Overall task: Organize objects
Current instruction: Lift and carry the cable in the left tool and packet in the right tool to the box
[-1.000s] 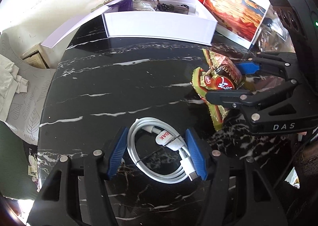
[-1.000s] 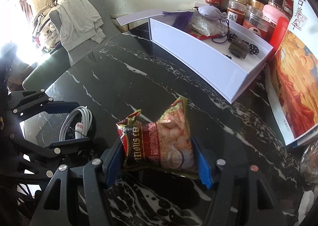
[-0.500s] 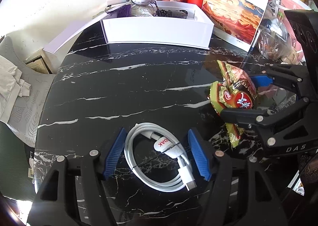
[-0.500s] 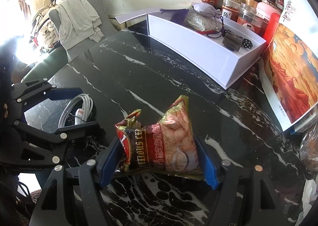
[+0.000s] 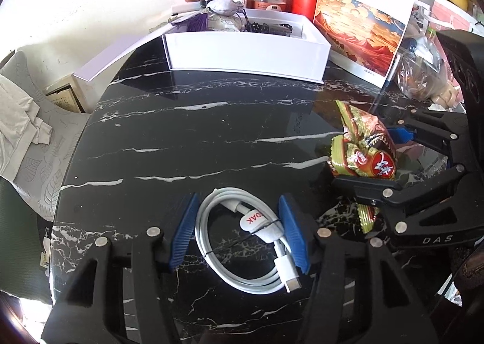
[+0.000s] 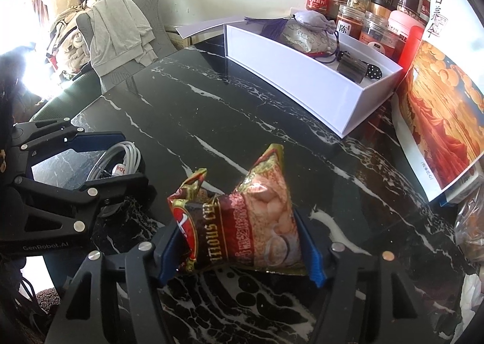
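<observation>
Left-wrist view, left to right: the left gripper (image 5: 239, 230) straddles a coiled white charging cable (image 5: 242, 241) lying on the black marble table (image 5: 181, 138); its blue pads, which spread wider half a second ago, are now closing, the right pad touching the coil's banded side while a sliver of dark table shows between the left pad and the loop, so a firm hold cannot yet be told. To the right, the right gripper (image 5: 372, 162) carries a snack packet (image 5: 363, 147), which a second ago sat closer to the cable and now appears higher and nearer the white box (image 5: 248, 56) at the table's far edge. Right-wrist view, left to right: the left gripper (image 6: 118, 156) brackets the cable (image 6: 121, 159); in the centre the snack packet (image 6: 242, 223) is pinched across its width between the right gripper's (image 6: 242, 241) blue pads, whose jaws are narrowing after a brief widening; the white box (image 6: 302, 83), already holding a cloth pouch (image 6: 305, 32) and small dark items, lies beyond. Judged reading: both pick-ups are being secured at once, with the box the likely destination; neither item has been deposited.
</observation>
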Available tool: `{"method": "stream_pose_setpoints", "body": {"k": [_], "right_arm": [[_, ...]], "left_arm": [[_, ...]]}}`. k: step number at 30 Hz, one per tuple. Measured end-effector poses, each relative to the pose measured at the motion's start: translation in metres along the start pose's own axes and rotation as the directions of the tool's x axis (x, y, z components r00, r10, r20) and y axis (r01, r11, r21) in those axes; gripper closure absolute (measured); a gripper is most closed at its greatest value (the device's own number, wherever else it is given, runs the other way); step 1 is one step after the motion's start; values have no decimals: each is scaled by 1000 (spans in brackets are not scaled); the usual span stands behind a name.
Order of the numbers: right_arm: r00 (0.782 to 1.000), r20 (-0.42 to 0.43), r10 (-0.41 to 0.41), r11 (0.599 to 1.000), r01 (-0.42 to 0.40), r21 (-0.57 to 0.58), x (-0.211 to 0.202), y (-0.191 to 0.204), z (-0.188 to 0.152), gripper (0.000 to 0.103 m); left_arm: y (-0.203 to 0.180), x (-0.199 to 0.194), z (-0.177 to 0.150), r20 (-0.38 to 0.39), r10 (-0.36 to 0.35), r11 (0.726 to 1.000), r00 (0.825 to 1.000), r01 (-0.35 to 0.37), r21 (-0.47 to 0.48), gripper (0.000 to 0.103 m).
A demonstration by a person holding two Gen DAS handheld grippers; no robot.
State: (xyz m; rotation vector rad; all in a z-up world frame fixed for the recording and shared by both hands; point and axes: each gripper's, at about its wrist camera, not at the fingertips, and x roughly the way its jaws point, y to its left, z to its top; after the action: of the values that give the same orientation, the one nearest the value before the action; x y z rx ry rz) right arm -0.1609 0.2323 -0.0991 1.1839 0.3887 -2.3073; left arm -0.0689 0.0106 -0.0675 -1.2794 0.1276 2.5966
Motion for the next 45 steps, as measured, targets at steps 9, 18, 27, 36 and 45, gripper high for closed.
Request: {"method": "stream_pose_setpoints", "body": {"k": [9, 18, 27, 36, 45], "right_arm": [[1000, 3, 9, 1000, -9, -1, -3, 0, 0, 43], [1000, 21, 15, 1000, -15, 1, -12, 0, 4, 44], [999, 42, 6, 1000, -5, -6, -26, 2, 14, 44], [997, 81, -12, 1000, 12, 0, -43, -1, 28, 44], [993, 117, -22, 1000, 24, -15, -55, -4, 49, 44]], "left_arm": [[1, -1, 5, -25, -33, 999, 999, 32, -41, 52], [9, -7, 10, -39, -33, 996, 999, 30, -83, 53], [12, -23, 21, -23, -30, 995, 999, 28, -91, 53], [19, -39, 41, -16, -10, 995, 1000, 8, -97, 53], [27, -49, 66, -9, 16, 996, 1000, -17, -91, 53]]}}
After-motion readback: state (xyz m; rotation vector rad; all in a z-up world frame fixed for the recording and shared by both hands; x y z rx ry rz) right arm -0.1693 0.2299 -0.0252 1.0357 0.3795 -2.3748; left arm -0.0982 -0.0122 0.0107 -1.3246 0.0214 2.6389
